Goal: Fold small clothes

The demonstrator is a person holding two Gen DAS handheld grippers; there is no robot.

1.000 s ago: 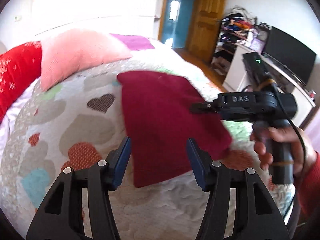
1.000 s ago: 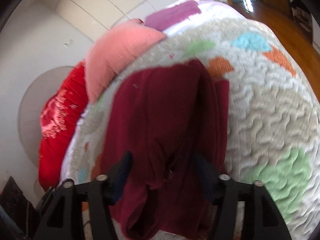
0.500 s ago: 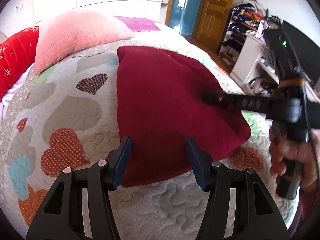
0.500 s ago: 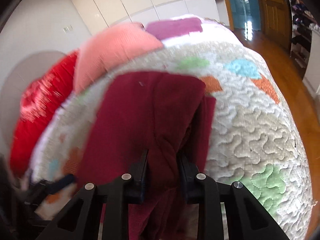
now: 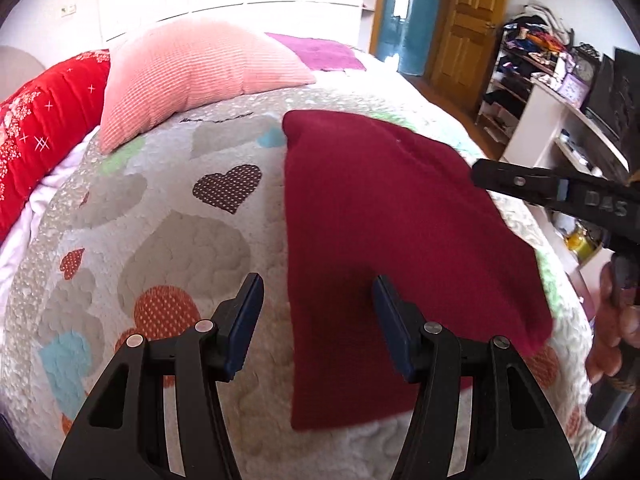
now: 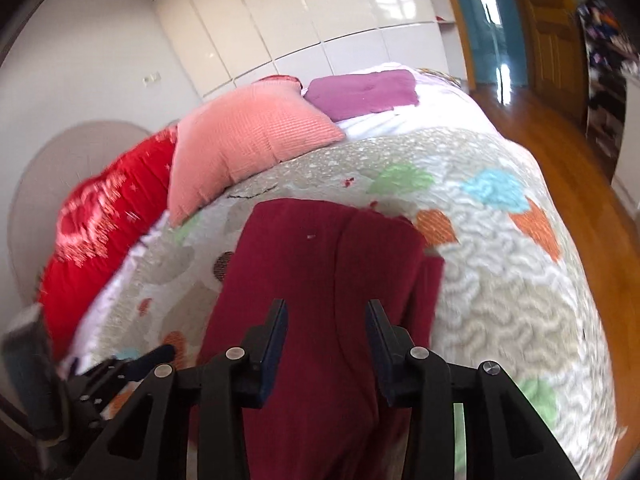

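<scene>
A dark red garment (image 5: 392, 240) lies folded flat on the heart-patterned quilt (image 5: 168, 240); it also shows in the right wrist view (image 6: 320, 280). My left gripper (image 5: 318, 312) is open and empty above the garment's near left edge. My right gripper (image 6: 326, 332) is open above the garment, holding nothing; it also shows in the left wrist view (image 5: 520, 184) at the garment's right side.
A pink pillow (image 5: 192, 76), a red pillow (image 5: 44, 128) and a purple cushion (image 5: 320, 52) lie at the bed's head. A white desk with shelves (image 5: 552, 128) and a wooden door (image 5: 468, 24) stand to the right.
My right gripper was shut on a fold of the garment half a second ago; it has opened and let go, and the garment lies flat. Both grippers have drawn back slightly.
</scene>
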